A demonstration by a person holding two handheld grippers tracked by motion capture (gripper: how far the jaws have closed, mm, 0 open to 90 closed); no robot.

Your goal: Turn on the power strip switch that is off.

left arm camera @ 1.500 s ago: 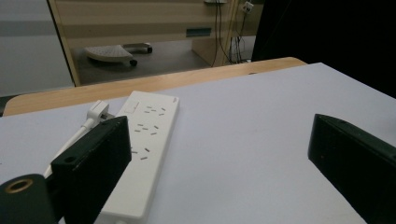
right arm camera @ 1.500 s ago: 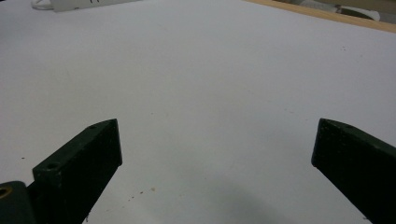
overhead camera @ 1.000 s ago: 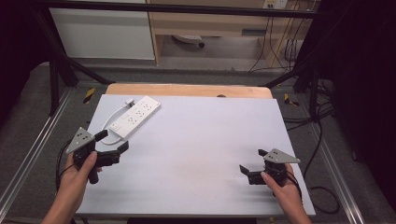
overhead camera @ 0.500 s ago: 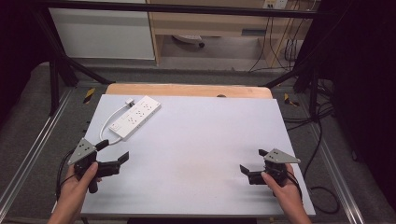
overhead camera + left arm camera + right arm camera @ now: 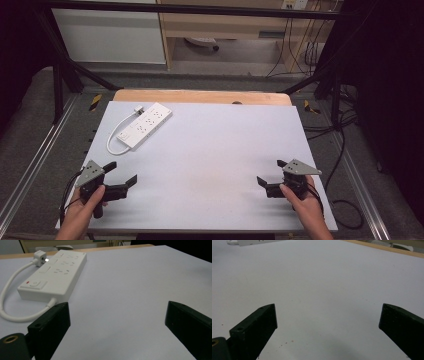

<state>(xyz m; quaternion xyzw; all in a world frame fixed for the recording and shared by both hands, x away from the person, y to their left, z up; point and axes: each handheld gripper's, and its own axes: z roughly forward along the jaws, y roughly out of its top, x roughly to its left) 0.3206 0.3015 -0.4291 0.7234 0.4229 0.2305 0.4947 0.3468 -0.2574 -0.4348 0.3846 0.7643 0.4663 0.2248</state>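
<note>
White power strip [image 5: 146, 125], long and flat, lying slantwise at the far left of the table, sockets facing up. Switch with a small red dot at the near end. White cord [image 5: 114, 145] looping round from the near end, plug [image 5: 138, 108] resting just beside the far end.

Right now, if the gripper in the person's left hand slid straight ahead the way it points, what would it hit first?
Probably the white power strip; its cable loops before the left gripper's near jaw, so that might catch first. Depth is uncertain.
</note>
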